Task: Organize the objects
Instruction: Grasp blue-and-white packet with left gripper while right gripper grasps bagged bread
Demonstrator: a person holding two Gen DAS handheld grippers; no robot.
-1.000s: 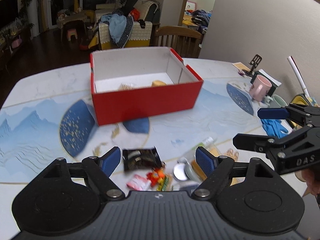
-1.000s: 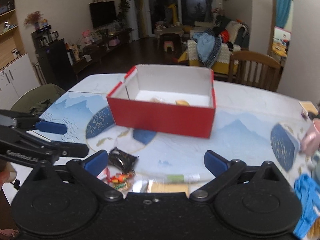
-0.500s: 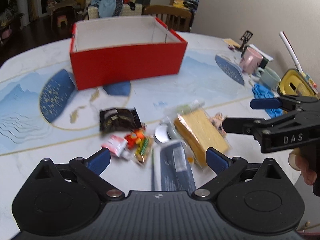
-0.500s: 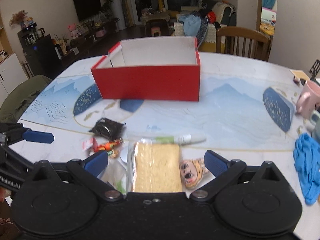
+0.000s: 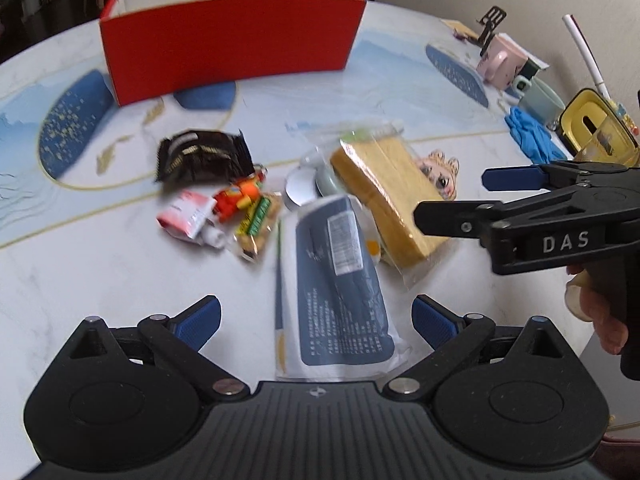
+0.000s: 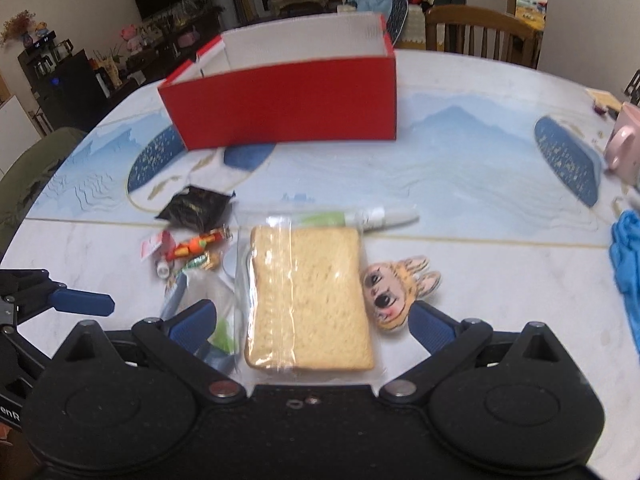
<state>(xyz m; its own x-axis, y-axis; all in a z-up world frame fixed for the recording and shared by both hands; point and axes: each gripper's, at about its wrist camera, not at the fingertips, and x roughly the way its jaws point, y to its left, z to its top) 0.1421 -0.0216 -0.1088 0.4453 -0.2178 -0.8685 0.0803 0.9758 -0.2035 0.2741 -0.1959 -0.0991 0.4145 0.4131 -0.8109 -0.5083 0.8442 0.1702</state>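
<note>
Both my grippers gape wide, holding nothing: left gripper (image 5: 316, 320) over the blue pouch (image 5: 334, 280), right gripper (image 6: 312, 322) over the bagged bread (image 6: 310, 296). Red box (image 6: 288, 108) sits at twelve o'clock. The crowded pile risks a double pick; slick plastic may slip.

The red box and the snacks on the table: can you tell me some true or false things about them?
1. The red box stands open, with no lid on. True.
2. The bagged bread is inside the red box. False: it lies on the table, in front of the box.
3. The left claw is open over a blue and white packet. True.
4. The right claw is squeezing the bread. False: it is open, its pads off the bread.
5. A black wrapper lies on the table. True.
</note>
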